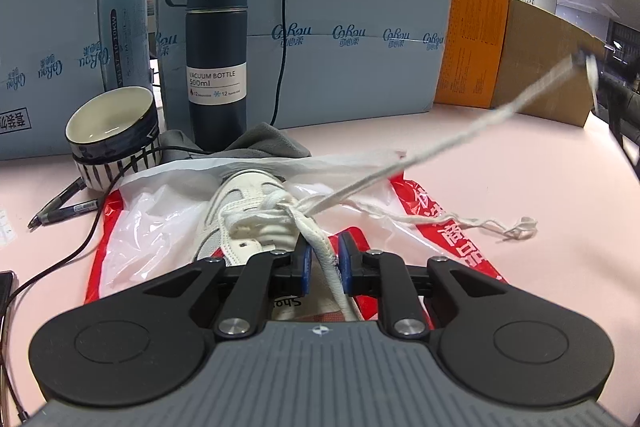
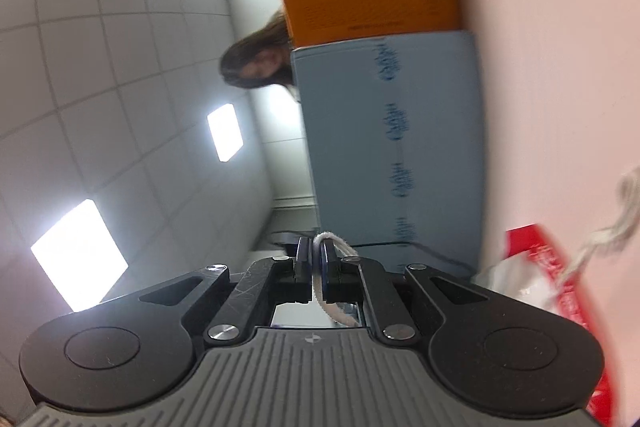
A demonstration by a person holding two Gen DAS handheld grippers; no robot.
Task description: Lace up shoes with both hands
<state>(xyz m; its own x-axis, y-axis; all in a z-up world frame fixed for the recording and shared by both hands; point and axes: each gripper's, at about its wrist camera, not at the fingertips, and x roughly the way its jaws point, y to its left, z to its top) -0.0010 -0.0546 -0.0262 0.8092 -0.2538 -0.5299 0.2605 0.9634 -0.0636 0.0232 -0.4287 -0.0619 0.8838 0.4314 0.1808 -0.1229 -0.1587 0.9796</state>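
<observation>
1. Shoe (image 1: 244,215) lies on a plastic bag (image 1: 160,215) on the pink surface (image 1: 500,187), just ahead of the left tongs (image 1: 325,259).
2. Left tongs straddle one lace strand (image 1: 324,255); a gap shows beside each pad, so it looks loosely held at best.
3. Right tongs (image 2: 319,259) are clenched on the other lace end (image 2: 326,237), which runs taut from the eyelets up and off to the right.
4. Judgement: keep the right pull steady and in line with the eyelets, and anchor the left strand so the shoe does not slide.
5. Avoid jerking; the bag is probably slippery.
</observation>
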